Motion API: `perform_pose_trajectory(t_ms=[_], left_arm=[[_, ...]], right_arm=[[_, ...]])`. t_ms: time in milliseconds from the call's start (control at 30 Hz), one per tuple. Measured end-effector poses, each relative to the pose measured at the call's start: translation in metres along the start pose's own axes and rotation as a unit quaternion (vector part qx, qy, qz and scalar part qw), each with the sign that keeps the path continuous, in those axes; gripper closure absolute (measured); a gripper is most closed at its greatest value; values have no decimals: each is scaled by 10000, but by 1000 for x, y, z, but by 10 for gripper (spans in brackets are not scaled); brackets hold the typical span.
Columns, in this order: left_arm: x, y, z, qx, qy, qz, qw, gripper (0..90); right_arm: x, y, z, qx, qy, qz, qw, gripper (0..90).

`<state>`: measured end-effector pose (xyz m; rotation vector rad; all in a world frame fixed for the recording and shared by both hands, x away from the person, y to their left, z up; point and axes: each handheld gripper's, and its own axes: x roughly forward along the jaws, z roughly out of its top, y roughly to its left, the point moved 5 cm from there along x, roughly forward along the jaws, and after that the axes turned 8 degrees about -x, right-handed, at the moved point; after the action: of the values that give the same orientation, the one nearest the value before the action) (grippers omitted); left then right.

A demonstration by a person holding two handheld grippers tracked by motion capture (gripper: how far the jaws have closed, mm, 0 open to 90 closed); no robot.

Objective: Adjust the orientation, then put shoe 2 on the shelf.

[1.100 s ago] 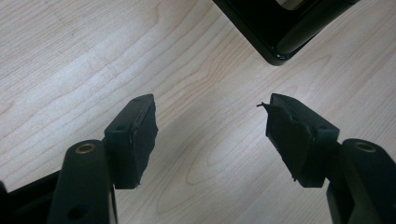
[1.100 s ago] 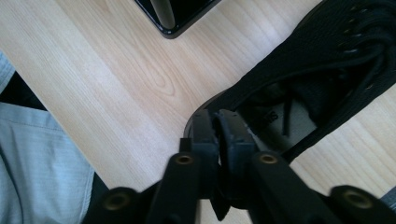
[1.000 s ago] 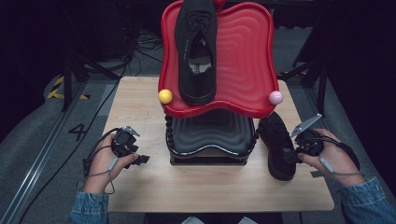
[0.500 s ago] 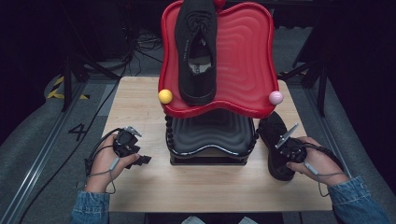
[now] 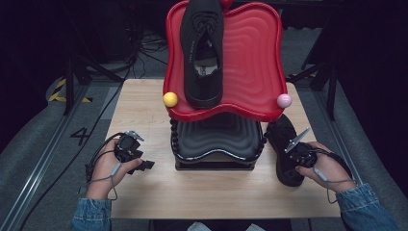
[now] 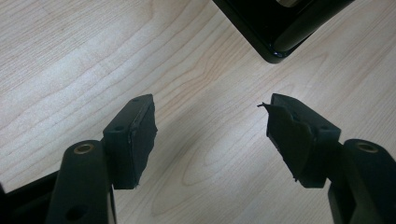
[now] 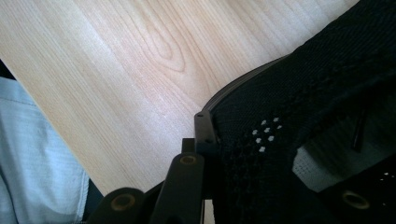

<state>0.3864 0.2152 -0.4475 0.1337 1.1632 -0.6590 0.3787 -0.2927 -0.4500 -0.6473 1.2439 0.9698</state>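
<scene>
One shoe point(image 5: 286, 150) at four o'clock on the worktop point(image 5: 144, 120): right hand-held gripper point(image 5: 294, 155) has dropped and just clamped its collar, ready for lifting; left hand-held gripper point(image 5: 139, 161) idles open.

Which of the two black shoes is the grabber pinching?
The shoe on the table, right of the rack: the right gripper has closed on its side wall. The other shoe lies untouched on the red tray.

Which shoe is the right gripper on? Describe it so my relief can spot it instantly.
Start at the red tray on the black stand in the table's middle. To the stand's right, a black shoe lies flat on the wooden table. Unlike its twin on the tray, it is clamped at the collar by the right gripper.
</scene>
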Motion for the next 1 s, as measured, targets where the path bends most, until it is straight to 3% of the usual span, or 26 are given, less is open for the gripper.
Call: perform_pose_trajectory(t_ms=[233,500,733,1000], left_arm=[[-1,2,-1,6,-2,43,10000,337],[-3,4,-2,-35,-30,39,10000,337],[-5,6,-4,-39,-55,56,10000,336],[-5,6,-4,-31,-44,75,10000,335]], right_arm=[[-5,1,1,67,-168,-21,9998,877],[-24,5,7,59,-258,17,9996,877],[-47,9,13,28,-344,13,9994,875],[-89,12,23,-48,-468,-152,9988,872]])
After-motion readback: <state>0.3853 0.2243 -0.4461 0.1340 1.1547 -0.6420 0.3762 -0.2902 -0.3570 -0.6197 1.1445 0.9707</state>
